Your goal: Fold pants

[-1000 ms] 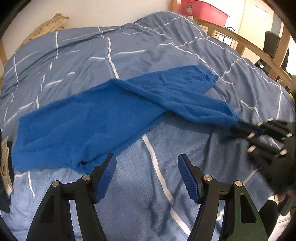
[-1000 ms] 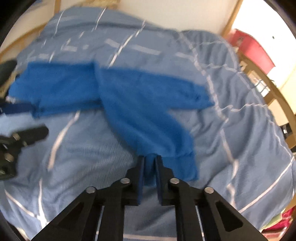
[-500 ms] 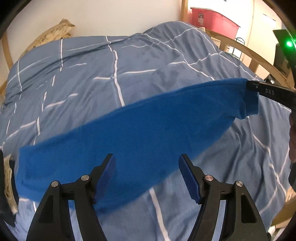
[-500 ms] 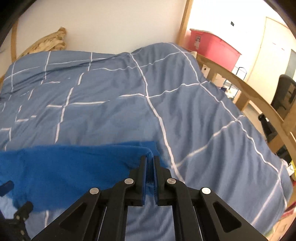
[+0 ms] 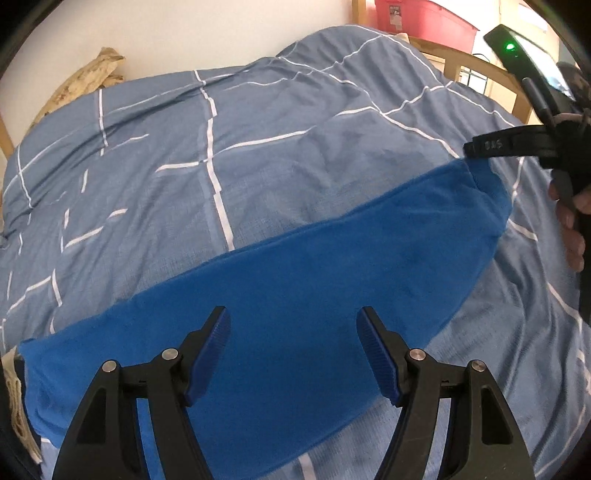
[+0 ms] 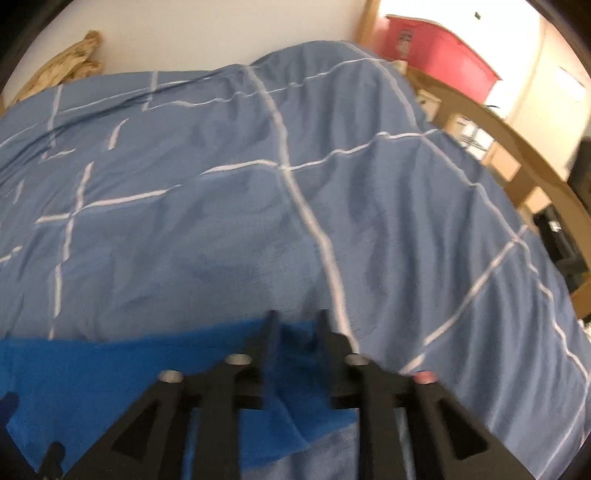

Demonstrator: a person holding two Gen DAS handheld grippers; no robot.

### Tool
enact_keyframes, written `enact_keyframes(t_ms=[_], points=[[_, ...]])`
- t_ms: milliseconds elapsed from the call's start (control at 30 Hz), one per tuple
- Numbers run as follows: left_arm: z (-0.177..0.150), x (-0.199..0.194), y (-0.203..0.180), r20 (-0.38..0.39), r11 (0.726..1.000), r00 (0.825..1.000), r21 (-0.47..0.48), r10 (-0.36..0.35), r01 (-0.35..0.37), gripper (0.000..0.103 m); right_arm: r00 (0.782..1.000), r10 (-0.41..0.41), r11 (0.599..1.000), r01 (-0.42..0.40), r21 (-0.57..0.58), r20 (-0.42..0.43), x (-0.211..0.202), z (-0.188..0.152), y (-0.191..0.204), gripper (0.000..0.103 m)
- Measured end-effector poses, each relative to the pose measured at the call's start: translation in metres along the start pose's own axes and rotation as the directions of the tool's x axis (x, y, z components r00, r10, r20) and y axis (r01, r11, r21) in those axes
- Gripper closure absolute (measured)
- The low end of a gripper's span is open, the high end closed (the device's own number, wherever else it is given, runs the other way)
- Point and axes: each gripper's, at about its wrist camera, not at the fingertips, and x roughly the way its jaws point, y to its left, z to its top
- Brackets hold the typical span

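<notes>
The blue pants (image 5: 295,295) lie as one long folded band across the near part of a bed covered by a blue-grey duvet (image 5: 258,166) crossed with thin white lines. In the left wrist view the band runs from the lower left edge up toward the right, where its far end rises to the tip of the right tongs (image 5: 471,149). The left tongs (image 5: 293,354) hang above the middle of the pants with their blue ribbed pads (image 5: 212,354) spread wide and nothing between them. In the right wrist view, which is blurred, the right tongs (image 6: 295,321) show a gap between their two dark fingers, with blue cloth visible in and beneath that gap; the left wrist view shows the cloth's corner meeting the tip, but whether the cloth is pinched or already let go cannot be told. A red storage box (image 5: 424,16) stands beyond the wooden bed frame (image 6: 498,136) at the upper right, and a tan crumpled thing (image 5: 85,81) rests against the white wall at the upper left.
</notes>
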Motion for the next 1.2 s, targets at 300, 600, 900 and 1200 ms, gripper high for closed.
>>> enact_keyframes(t_ms=[300,600,900,1200], points=[[-0.031,-0.041,0.005,0.122,0.997,0.992,-0.073,0.034,-0.025,0.031,0.993,0.024,0.959,-0.055,0.278,0.112,-0.048,-0.060,-0.055,0.057],[-0.103,-0.091,0.011,0.188,0.976,0.962,-0.124,0.200,-0.179,0.022,0.978,0.163,0.924,-0.196,0.327,0.127,-0.065,-0.130,-0.035,0.057],[-0.184,-0.126,0.081,0.167,0.942,0.955,-0.275,0.246,-0.194,0.023,0.895,0.396,0.887,-0.431,0.168,0.206,-0.141,-0.182,0.046,0.057],[-0.215,-0.141,0.148,0.141,0.907,0.944,-0.351,0.297,-0.233,0.023,0.772,0.627,0.777,-0.613,-0.140,0.101,-0.172,-0.214,0.158,0.057]])
